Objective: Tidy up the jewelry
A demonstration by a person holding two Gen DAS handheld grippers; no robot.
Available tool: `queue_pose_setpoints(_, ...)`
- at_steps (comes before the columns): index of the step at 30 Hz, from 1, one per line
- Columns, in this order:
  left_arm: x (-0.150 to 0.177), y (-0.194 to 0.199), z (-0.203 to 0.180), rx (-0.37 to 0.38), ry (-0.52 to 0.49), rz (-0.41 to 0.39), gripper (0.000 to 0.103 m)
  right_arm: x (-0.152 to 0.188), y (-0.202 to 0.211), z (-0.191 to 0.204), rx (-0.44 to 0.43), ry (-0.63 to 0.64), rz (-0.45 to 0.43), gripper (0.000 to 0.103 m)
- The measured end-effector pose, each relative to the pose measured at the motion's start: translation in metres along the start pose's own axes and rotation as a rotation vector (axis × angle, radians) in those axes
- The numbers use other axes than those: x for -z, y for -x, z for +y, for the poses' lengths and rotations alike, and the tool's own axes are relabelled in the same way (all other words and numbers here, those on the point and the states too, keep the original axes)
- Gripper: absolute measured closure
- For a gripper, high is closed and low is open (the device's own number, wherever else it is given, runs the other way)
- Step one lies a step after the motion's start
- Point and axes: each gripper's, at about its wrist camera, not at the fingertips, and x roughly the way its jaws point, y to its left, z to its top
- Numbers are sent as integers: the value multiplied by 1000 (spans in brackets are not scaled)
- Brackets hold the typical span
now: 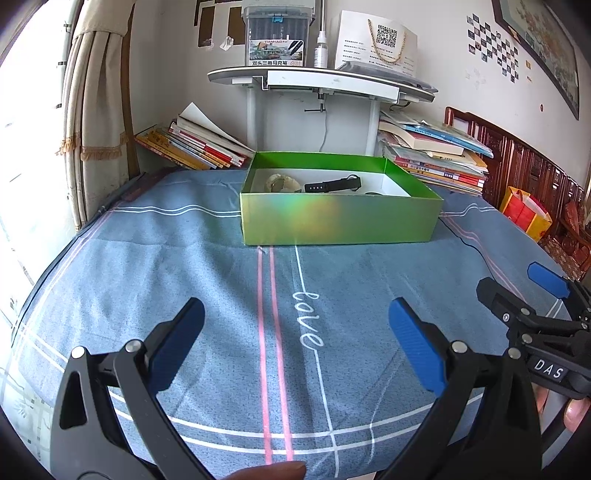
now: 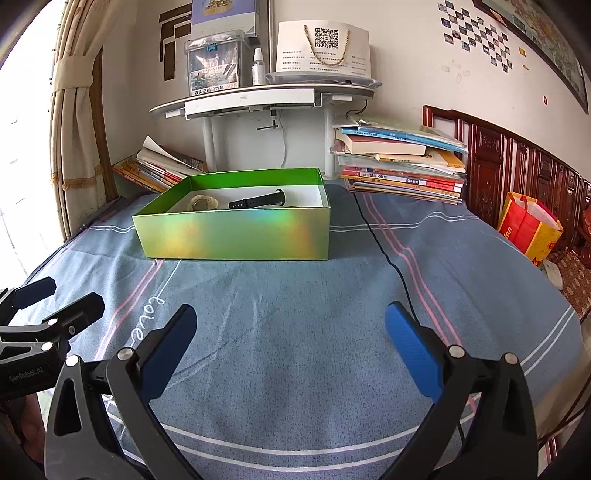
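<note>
**Both grippers spread and empty over bed, jewelry sits in green box**

Blue-grey bedsheet [image 1: 184, 258] covers the whole work surface, with pink and white stripes and a white "love" script [image 1: 306, 319] stitched on it. Carved dark wood headboard [image 2: 517, 170] runs along the right side. White shelf stand [image 1: 317, 83] is at the wall behind the bed, carrying a marker-pen case [image 1: 275, 35], a small spray bottle [image 1: 321, 50] and a white paper bag with a QR code [image 1: 376, 42]. Book stacks flank it: slanted pile on the left [image 1: 192, 146], flat pile on the right [image 2: 402, 162]. Red-yellow shopping bag [image 2: 528, 229] is by the headboard.

Green iridescent box [image 2: 236, 238] rests open on the sheet, far side of the bed, well apart from both grippers. White floor inside. Black watch band [image 2: 258, 201] lies in the box, roughly centre. Pale beaded bracelet [image 2: 204, 202] lies just left of it, also inside. Something small shows at the box's right near corner in the left view; too hidden to tell what.

Thin black cable [image 2: 384, 254] trails across the sheet to the right of the box.

Left gripper [image 1: 295, 343]: blue-padded fingers [image 1: 177, 343] spread wide, nothing between them, hovering above the sheet near the front edge. Right gripper [image 2: 290, 347]: fingers [image 2: 413, 354] also spread wide, nothing held, beside the left one. Each gripper shows at the edge of the other's view.
</note>
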Motion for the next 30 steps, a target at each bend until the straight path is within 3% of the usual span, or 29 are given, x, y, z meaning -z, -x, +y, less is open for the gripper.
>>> queue_pose_setpoints(30, -3, 3, 0, 2, -4, -5, 4, -1, 2, -1, -6, -3, -2, 3)
